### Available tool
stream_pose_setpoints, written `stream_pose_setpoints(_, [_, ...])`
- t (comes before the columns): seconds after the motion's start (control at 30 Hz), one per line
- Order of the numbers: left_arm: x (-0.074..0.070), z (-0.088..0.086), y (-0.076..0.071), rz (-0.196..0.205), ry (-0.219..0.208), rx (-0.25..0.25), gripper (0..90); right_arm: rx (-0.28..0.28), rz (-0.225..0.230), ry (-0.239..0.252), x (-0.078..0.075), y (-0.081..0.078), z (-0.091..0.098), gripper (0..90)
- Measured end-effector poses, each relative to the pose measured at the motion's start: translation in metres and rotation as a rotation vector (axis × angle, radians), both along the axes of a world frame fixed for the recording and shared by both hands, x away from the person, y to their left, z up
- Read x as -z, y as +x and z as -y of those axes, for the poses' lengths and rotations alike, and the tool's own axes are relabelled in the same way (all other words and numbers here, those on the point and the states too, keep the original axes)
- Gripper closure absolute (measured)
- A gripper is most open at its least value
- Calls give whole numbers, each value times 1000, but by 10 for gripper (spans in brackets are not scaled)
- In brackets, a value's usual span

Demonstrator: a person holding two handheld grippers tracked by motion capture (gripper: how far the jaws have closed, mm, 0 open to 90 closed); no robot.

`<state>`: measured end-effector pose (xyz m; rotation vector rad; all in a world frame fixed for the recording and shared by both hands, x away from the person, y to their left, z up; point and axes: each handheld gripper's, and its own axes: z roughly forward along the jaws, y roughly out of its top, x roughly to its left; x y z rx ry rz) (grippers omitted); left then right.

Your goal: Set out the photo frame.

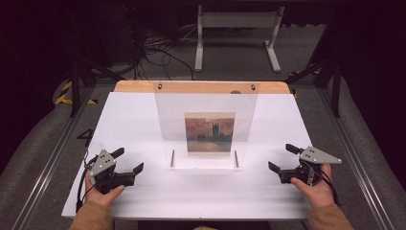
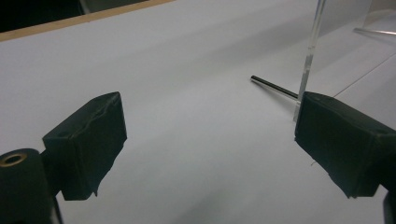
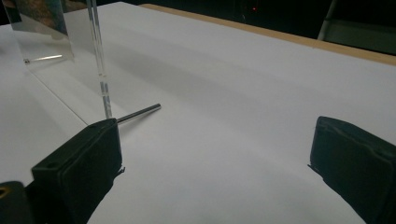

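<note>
Clear acrylic frame [image 1: 206, 122] upright at mid-table, painting print [image 1: 209, 134] inside.
Left gripper [image 1: 128, 160] and right gripper [image 1: 278, 157] released, empty, flanking its side edges, bare white tabletop [image 1: 201, 189] between.

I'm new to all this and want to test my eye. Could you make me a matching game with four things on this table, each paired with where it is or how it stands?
Things:
1. left gripper
2. right gripper
3. clear frame
4. painting print

Descriptions:
A. held inside the transparent panel
B. jaws open, near the table's right edge
C. stands upright at the table's middle on thin metal pins
D. jaws open, near the table's left front

Pairs: 1-D, 2-B, 3-C, 4-A
</note>
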<state>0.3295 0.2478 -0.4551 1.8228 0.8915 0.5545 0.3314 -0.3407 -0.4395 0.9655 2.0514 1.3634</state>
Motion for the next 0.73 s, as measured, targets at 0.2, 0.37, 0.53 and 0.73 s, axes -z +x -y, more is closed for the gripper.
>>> stream_pose_setpoints(0.2, [7,4,3,-21,-72,42,93,10,-35,-6,13,2,-4,33])
stream_pose_setpoints(0.37, [11,4,6,-39,-67,53,94,23,-44,-12,13,3,-5,37])
stream_pose_setpoints(0.53, [11,4,6,-40,-69,51,94,22,-45,-12,13,3,-4,37])
stream_pose_setpoints(0.73, [11,3,7,-42,-67,47,95,24,-42,-15,13,3,-5,40])
